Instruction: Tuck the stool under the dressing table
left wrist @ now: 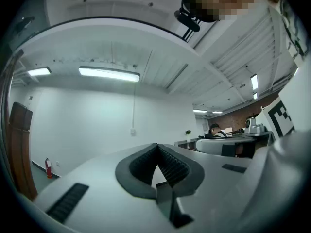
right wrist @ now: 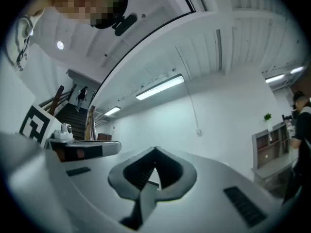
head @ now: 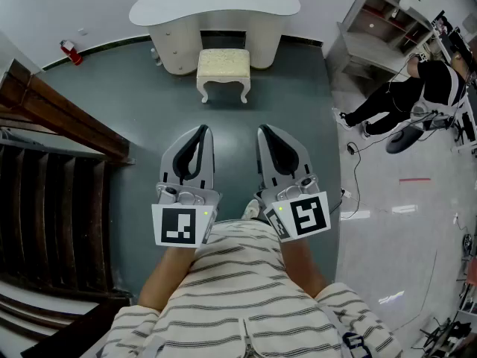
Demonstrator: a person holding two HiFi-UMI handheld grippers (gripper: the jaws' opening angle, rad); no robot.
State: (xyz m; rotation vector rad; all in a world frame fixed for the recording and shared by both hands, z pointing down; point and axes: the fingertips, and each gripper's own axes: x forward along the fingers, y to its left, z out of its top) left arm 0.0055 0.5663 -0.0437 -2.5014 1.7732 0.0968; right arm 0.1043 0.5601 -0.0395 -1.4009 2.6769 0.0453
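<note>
Ahead of both tongs, well apart from them, on the dark floor (head: pixel 134 95): one stool (head: pixel 223 64), cream cushioned top, white curved legs. We record it standing just before the knee gap of the dressing table (head: pixel 216 6). Its far edge is at the mouth of the gap and most of the seat is out on the floor. We judge it not yet tucked.

Long axis of stool: crosswise to the tongs, parallel with the table front. Push direction, as we judge it: straight away from us, along the stool's short axis.

Left tongs (head: pixel 203 130) (left wrist: pixel 156 146): pointing forward, jaws closed tip to tip, nothing between them.

Right tongs (head: pixel 262 130) (right wrist: pixel 155 150): likewise closed and empty.

Bearing: the stool sits nearly on the line midway between the two tongs, a shade toward the left tongs. We rate that hand marginally nearer, though either could reach the near edge.

Left of the left tongs: wooden stair rail (head: pixel 67 118).

Right of the right tongs: a person in dark clothes (head: pixel 417 88), well clear of the path.
</note>
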